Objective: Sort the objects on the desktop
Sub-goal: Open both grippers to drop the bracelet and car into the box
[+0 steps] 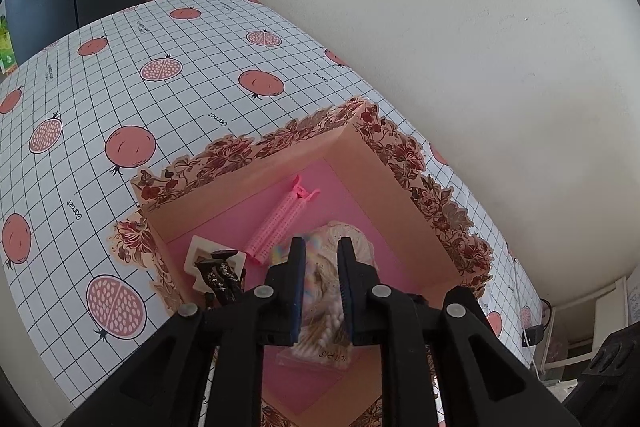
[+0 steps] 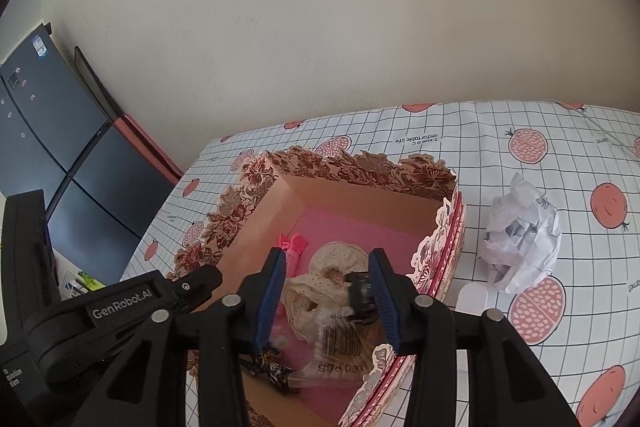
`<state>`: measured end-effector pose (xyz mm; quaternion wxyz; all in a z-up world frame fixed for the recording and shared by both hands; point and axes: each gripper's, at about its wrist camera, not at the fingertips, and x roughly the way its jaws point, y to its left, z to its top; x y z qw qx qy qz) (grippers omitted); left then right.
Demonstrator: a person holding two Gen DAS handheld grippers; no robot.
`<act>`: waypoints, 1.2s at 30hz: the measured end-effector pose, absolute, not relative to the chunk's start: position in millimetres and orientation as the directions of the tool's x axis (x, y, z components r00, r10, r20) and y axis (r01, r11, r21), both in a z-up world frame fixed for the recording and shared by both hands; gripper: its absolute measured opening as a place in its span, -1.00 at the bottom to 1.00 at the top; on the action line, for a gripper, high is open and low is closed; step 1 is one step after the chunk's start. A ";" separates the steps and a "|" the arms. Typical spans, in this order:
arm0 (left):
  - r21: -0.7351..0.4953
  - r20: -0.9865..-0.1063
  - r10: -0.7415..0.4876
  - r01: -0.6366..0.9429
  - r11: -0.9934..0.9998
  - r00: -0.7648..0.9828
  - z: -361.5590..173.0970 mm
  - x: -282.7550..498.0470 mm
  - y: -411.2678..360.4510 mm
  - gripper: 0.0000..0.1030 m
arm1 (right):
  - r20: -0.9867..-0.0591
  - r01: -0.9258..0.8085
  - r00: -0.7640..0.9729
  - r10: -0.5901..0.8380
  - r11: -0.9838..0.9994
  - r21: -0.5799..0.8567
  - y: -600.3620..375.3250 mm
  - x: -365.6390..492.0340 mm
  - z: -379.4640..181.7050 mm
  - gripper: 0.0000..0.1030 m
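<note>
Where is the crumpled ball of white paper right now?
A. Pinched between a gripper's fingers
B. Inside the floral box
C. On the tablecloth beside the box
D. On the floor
C: the crumpled white paper lies on the pomegranate-print tablecloth, outside the wall of the floral box and apart from it, with neither gripper touching it.

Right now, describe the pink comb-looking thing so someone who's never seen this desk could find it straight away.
Start at the floral-edged cardboard box on the pomegranate tablecloth. Inside, on its pink floor toward the far corner, lies the pink plastic hair clip, beside the cream lace fabric. It is the only bright pink, long, ridged piece in there.
</note>
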<state>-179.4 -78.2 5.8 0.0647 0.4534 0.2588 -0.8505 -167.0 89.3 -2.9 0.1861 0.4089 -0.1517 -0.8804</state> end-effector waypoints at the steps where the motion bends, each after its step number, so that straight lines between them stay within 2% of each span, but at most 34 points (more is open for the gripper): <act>1: -0.381 -0.804 0.124 0.344 -0.858 -0.581 6.0 -179.3 -78.2 -0.57 | -0.665 0.204 -0.595 -0.451 -0.885 0.418 88.9 -167.2 -3.3 -0.04; 4: -0.381 -0.802 0.122 0.344 -0.858 -0.585 8.0 -178.5 -78.3 -0.38 | -0.668 0.206 -0.593 -0.450 -0.887 0.414 88.2 -167.7 -3.2 0.08; 6: -0.379 -0.801 0.117 0.346 -0.858 -0.587 9.3 -178.2 -78.6 -0.11 | -0.669 0.210 -0.594 -0.447 -0.889 0.408 87.1 -167.4 -2.3 0.20; 8: -0.381 -0.799 0.113 0.351 -0.855 -0.591 10.2 -177.6 -79.8 0.05 | -0.670 0.215 -0.592 -0.448 -0.889 0.404 85.9 -167.6 -1.4 0.21; 18: -0.382 -0.792 0.106 0.352 -0.854 -0.602 14.1 -176.0 -81.4 0.55 | -0.665 0.239 -0.596 -0.450 -0.890 0.388 85.3 -166.4 6.2 0.43; 25: -0.394 -0.784 0.114 0.348 -0.851 -0.610 18.1 -175.5 -83.5 0.65 | -0.648 0.244 -0.617 -0.446 -0.892 0.382 90.7 -165.0 13.6 0.74; 27: -0.400 -0.782 0.118 0.346 -0.849 -0.612 19.3 -175.2 -83.5 0.66 | -0.649 0.239 -0.625 -0.434 -0.898 0.371 92.0 -165.2 14.2 0.90; 30: -0.400 -0.782 0.118 0.346 -0.849 -0.613 20.3 -174.4 -82.7 0.66 | -0.648 0.232 -0.630 -0.428 -0.900 0.369 95.5 -166.5 13.8 0.99; 36: -0.405 -0.782 0.126 0.344 -0.847 -0.610 21.7 -174.0 -81.8 0.66 | -0.640 0.232 -0.640 -0.425 -0.901 0.366 101.7 -167.4 14.8 1.00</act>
